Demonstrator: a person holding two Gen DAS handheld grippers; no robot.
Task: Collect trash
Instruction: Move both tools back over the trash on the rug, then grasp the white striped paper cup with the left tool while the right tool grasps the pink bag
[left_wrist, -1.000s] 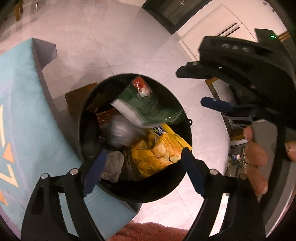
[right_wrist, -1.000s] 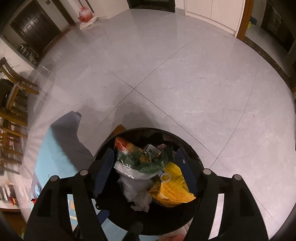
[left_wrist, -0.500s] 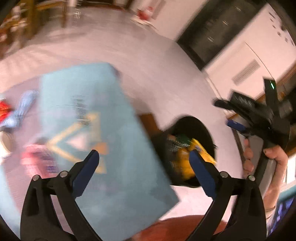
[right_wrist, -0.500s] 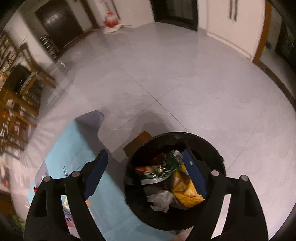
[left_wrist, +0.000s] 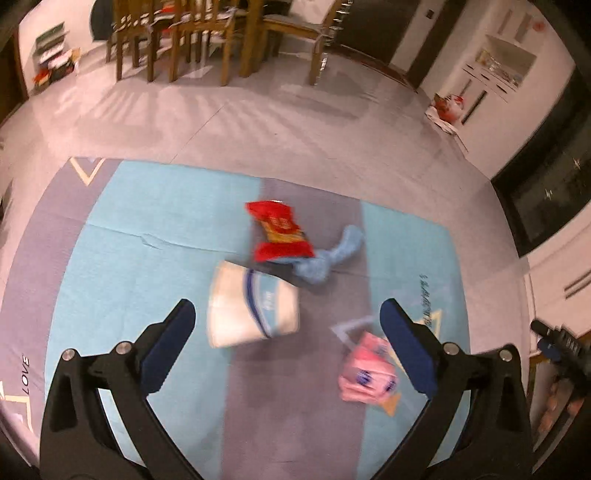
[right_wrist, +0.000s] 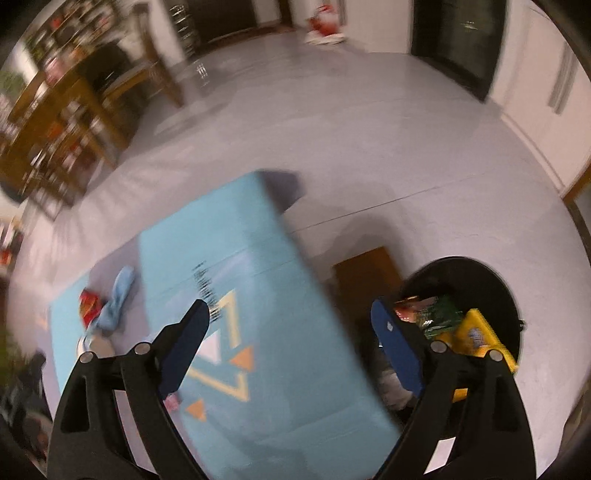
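In the left wrist view my left gripper (left_wrist: 286, 314) hangs open and empty above a table covered in a blue and grey cloth (left_wrist: 122, 258). On the cloth lie a red snack packet (left_wrist: 279, 232), a crumpled blue rag (left_wrist: 328, 258), a white-and-blue packet (left_wrist: 251, 306) and a pink packet (left_wrist: 367, 373). My right gripper (right_wrist: 290, 314) is empty, its jaws opening, above the table corner beside the black bin (right_wrist: 491, 280). The bin holds a green packet (right_wrist: 439, 314) and a yellow bag (right_wrist: 480, 336). The red packet (right_wrist: 88, 301) lies far left.
A brown box (right_wrist: 365, 269) sits on the floor between table and bin. Wooden chairs (left_wrist: 192, 40) stand at the far end of the tiled floor (left_wrist: 295, 122). My right gripper's body (left_wrist: 557, 343) shows at the right edge of the left wrist view.
Both cameras have swung away from the bin toward the table. The left gripper now hangs over the packets on the cloth. Both pairs of jaws stand wider than before.
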